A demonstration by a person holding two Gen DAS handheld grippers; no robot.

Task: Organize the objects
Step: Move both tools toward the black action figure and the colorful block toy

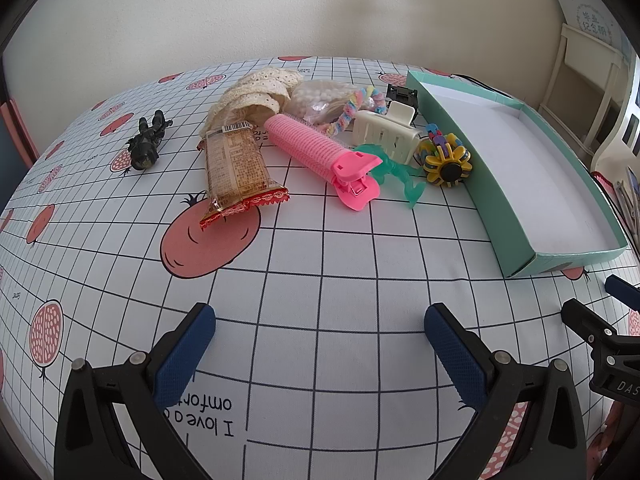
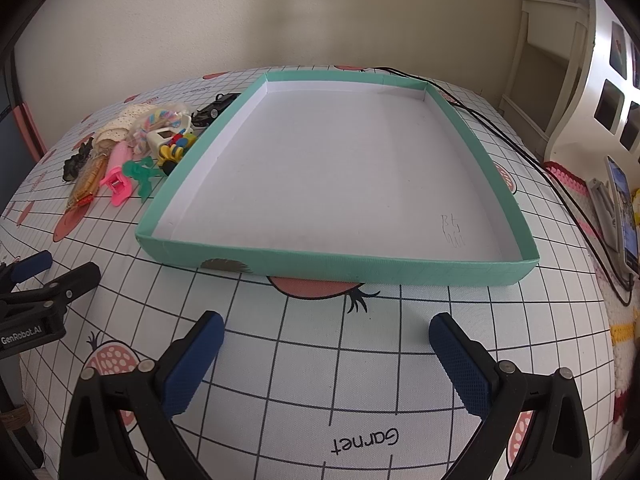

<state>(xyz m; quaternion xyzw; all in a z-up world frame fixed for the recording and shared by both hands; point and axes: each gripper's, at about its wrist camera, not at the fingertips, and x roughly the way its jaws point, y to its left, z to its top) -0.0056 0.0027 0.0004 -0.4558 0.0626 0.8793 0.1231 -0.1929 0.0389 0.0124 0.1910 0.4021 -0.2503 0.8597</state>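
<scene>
Nothing has gone into the box yet, so your sorting is at its very start. Through the left wrist view, your left gripper [image 1: 320, 340] hangs over bare tablecloth [image 1: 320, 248] with its tongs spread wide and nothing between them. Ahead of those tongs lies the whole heap: a snack packet [image 1: 236, 168] nearest and a little left, a pink hair roller clip [image 1: 320, 156] straight ahead, a green plastic figure [image 1: 396, 172] and a yellow flower toy [image 1: 446, 164] ahead to the right, a cream claw clip [image 1: 386, 132] and lace trim [image 1: 256, 92] further off, and a dark figurine [image 1: 146, 144] alone at far left. The teal box [image 1: 488, 172] sits ahead and right, just beside the flower toy.

Through the right wrist view, your right gripper [image 2: 326, 346] also stands spread and empty, short of the box's near wall. The box [image 2: 360, 270] lies straight ahead, its white floor bare. The heap sits ahead-left of these tongs, outside the box's left wall, with a small black toy car [image 2: 212, 112] at its far end. Every piece remains to be moved, by my reading.
</scene>
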